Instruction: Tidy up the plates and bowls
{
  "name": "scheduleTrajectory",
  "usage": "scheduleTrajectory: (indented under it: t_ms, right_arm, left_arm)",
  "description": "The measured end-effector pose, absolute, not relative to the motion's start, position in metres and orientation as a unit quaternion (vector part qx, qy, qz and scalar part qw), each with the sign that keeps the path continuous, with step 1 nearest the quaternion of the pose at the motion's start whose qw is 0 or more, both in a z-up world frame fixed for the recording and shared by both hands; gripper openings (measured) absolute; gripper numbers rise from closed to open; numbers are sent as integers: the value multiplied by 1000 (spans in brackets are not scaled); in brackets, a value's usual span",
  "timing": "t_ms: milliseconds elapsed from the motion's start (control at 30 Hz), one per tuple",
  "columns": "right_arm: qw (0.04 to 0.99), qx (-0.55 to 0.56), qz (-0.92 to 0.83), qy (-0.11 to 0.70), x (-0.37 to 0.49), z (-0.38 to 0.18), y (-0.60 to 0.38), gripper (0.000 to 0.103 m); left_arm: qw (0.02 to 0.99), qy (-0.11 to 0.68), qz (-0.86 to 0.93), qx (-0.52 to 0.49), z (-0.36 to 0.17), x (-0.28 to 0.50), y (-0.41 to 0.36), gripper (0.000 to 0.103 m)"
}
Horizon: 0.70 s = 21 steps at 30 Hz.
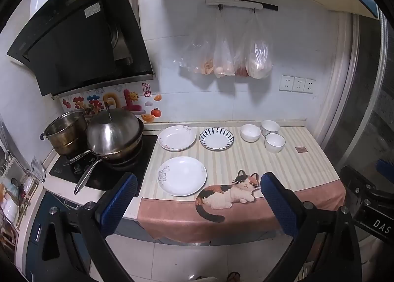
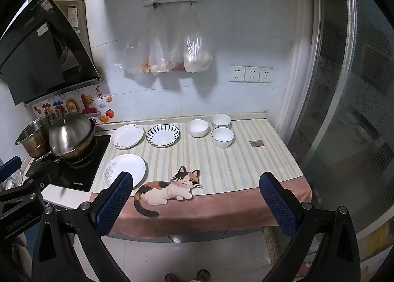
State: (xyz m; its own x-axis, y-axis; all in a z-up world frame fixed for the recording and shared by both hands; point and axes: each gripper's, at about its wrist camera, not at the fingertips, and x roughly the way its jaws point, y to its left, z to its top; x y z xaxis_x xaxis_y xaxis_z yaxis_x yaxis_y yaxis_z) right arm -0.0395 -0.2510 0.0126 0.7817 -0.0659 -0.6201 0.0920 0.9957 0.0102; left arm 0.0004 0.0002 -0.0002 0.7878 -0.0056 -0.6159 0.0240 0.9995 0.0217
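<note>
Left wrist view has the left gripper [image 1: 198, 183] spread wide and empty, short of the counter's near edge. On the striped cloth [image 1: 246, 159], three plates [image 1: 182, 175] lie left beside the stove [image 1: 103, 171]; three bowls [image 1: 250, 132] cluster far right. Alongside, the right gripper [image 2: 195, 184] likewise gapes empty.

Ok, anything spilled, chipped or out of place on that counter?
Nothing stands out. Three plates and three bowls sit upright and apart on the striped cat cloth; no spills or visible chips.
</note>
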Motion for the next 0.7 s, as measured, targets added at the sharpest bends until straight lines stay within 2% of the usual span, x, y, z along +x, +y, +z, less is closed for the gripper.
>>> scheduleTrajectory:
  t_ms: [700]
  right_arm:
    - [943, 25, -41, 329, -36, 13, -255, 103]
  left_arm:
    - [947, 320, -8, 19, 0, 0, 0, 103]
